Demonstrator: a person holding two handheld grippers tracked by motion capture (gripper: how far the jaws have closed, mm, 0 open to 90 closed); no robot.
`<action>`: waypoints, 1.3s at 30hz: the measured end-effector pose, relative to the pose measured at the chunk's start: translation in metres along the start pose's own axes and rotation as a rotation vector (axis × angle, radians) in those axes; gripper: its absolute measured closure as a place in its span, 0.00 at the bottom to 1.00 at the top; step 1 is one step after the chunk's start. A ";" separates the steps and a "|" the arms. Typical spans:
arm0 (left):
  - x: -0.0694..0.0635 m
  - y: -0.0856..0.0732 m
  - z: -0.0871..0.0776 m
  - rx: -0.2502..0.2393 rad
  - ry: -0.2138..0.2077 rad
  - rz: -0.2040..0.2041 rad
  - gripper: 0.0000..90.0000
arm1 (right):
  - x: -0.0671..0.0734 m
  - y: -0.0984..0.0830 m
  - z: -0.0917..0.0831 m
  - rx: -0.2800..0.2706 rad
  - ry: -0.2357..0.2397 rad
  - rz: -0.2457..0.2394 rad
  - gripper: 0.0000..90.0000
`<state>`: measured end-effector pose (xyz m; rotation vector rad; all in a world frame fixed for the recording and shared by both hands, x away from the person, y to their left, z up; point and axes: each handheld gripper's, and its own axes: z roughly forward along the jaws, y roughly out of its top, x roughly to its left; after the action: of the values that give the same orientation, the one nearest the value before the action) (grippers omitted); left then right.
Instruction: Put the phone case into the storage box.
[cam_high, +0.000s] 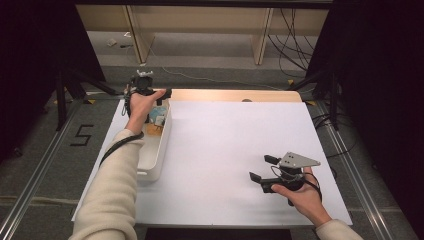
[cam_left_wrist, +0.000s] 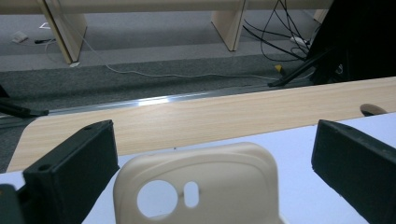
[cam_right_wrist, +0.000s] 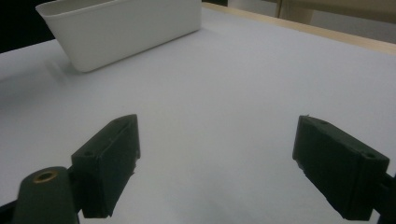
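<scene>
Left tongs over the far end of the bin

I am holding the left tongs (cam_high: 150, 92) spread around a cream case (cam_left_wrist: 198, 184) standing upright between the jaws, not touching; the right tongs (cam_high: 262, 169), also spread, are waiting far to the right of the white bin (cam_high: 159, 150).

Dim surroundings, bright white tabletop, soft blurred close-ups.

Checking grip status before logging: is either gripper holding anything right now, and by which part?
Nothing is held. The left gripper is open around a beige phone case without touching it; the right gripper is open and empty.
</scene>
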<state>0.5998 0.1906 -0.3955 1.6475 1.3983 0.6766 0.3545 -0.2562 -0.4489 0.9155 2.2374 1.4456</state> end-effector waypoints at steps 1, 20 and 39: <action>0.000 0.000 -0.001 0.002 0.001 0.001 0.00 | 0.000 0.000 0.000 0.000 0.000 -0.001 0.18; -0.005 -0.001 -0.023 0.024 -0.041 0.046 0.02 | 0.000 0.000 0.000 0.001 -0.002 -0.001 0.18; -0.015 -0.006 -0.045 0.010 -0.099 0.050 0.02 | 0.000 0.000 0.000 0.002 -0.005 -0.001 0.18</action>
<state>0.5559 0.1878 -0.3767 1.7056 1.2960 0.6083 0.3545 -0.2564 -0.4485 0.9171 2.2357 1.4394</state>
